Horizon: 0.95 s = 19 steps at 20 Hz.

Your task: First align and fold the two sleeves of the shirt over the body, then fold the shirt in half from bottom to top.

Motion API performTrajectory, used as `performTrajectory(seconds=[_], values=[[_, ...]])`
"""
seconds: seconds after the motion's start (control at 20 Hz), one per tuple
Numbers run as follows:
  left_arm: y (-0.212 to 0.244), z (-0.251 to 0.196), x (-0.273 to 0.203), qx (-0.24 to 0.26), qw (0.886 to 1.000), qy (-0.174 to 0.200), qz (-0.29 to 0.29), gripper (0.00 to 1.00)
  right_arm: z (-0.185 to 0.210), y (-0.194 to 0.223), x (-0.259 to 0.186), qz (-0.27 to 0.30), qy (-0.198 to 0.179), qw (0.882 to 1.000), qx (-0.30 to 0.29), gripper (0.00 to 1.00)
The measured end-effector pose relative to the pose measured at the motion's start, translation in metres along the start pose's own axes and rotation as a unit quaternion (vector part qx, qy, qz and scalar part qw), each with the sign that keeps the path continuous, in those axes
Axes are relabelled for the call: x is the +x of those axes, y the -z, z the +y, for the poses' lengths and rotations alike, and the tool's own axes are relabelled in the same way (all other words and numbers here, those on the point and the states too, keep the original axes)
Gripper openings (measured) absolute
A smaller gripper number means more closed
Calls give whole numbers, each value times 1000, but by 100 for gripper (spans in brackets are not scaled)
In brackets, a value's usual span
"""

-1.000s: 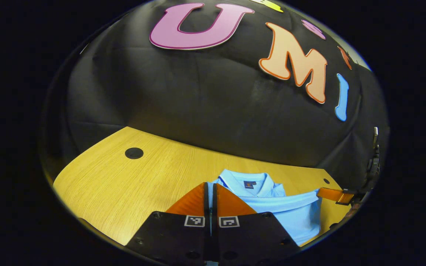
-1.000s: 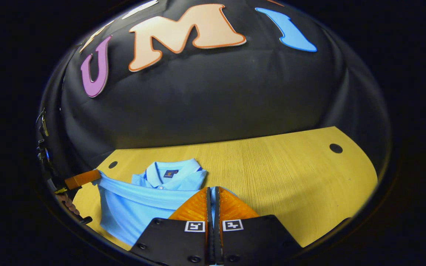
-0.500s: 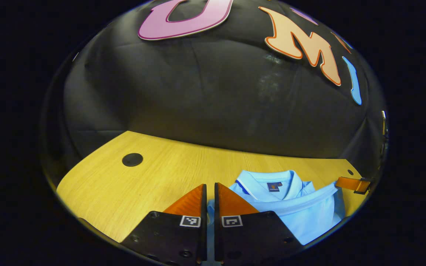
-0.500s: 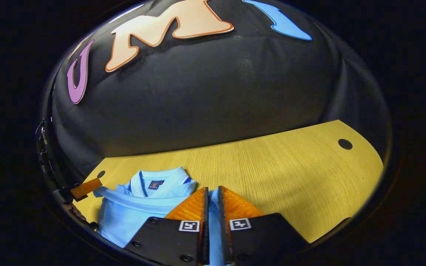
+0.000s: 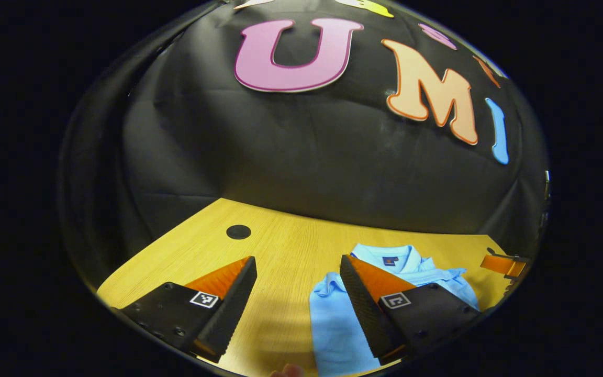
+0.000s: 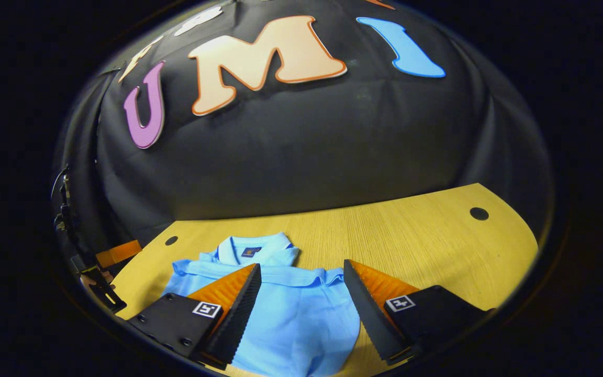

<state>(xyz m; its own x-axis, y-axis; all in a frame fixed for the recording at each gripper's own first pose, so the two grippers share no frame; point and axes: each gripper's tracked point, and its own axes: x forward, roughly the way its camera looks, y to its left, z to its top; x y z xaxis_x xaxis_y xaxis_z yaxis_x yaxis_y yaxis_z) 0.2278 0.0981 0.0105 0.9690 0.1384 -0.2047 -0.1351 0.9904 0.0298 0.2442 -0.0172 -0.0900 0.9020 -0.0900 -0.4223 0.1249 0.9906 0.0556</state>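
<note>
A light blue polo shirt (image 6: 291, 319) lies folded on the wooden table (image 6: 427, 246). Its collar (image 6: 252, 248) points toward the back wall, and a folded-over edge runs across just below the collar. My right gripper (image 6: 302, 264) stands open above the shirt's right part with nothing between its fingers. My left gripper (image 5: 297, 258) is open too, over the table at the left edge of the shirt (image 5: 333, 314), and holds nothing. The collar (image 5: 390, 256) shows beyond its right finger. Each gripper appears small in the other's view: the right gripper (image 5: 503, 264) and the left gripper (image 6: 118, 254).
The table (image 5: 186, 262) has round dark holes: one hole (image 5: 238, 232) at the far left, one hole (image 6: 479, 213) at the far right, and a small hole (image 6: 171, 240) near the collar. A hand (image 6: 92, 280) holds the left gripper. The black cloth wall stands right behind the table.
Both grippers were shut on the shirt's edge and have opened and let it go. The edge now lies flat below the collar. Both grippers have drawn back a little.
</note>
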Motion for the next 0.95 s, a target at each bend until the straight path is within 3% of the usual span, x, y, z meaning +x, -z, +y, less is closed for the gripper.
performTrajectory(seconds=[0.45, 0.75, 0.95], values=[[24, -29, -141, 28, 995, 75, -61, 95, 16, 45, -126, -68, -46, 995, -54, 96], [56, -32, -164, 31, 994, 88, -52, 95, 40, 64, -170, -92, -94, 990, -45, 98], [61, -35, -163, 35, 994, 93, -50, 95, 23, 62, -175, -109, -72, 989, -62, 98]])
